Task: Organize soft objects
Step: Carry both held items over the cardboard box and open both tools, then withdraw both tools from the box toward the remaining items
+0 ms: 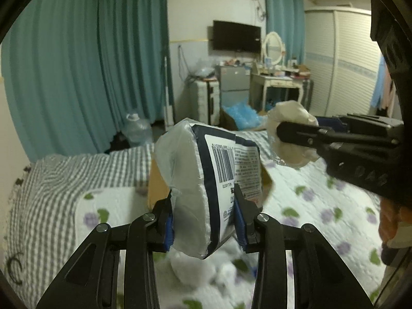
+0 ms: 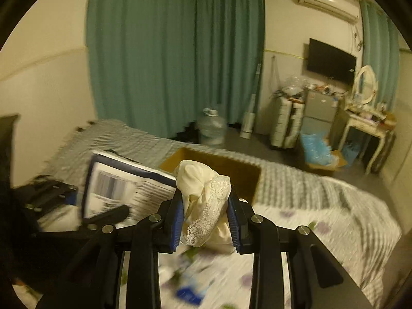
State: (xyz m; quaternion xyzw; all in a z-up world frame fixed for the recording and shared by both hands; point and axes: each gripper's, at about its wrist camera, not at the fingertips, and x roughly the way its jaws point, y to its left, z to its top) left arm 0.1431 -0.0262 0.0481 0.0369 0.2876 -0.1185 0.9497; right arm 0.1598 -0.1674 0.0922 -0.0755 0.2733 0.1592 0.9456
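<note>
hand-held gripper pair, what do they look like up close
Both are matte black plastic. The left hand-held gripper and right hand-held gripper each have two angular linkage arms joined by round silver pivot bolts, ending in fingers lined with ribbed blue pads. No cables or sleeves show.

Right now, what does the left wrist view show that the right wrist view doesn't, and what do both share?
Only the left wrist view: the white ribbed wardrobe, and the barcode label sharp on the white, navy-edged plastic pack clamped in the left gripper.

Only the right wrist view: lace trim on the cream fabric bundle in the right gripper, the open top of the brown cardboard box, and blurred blue and white items on the bed below.

Both: both held items, floral quilt, teal curtains, clear water jug, black television.
</note>
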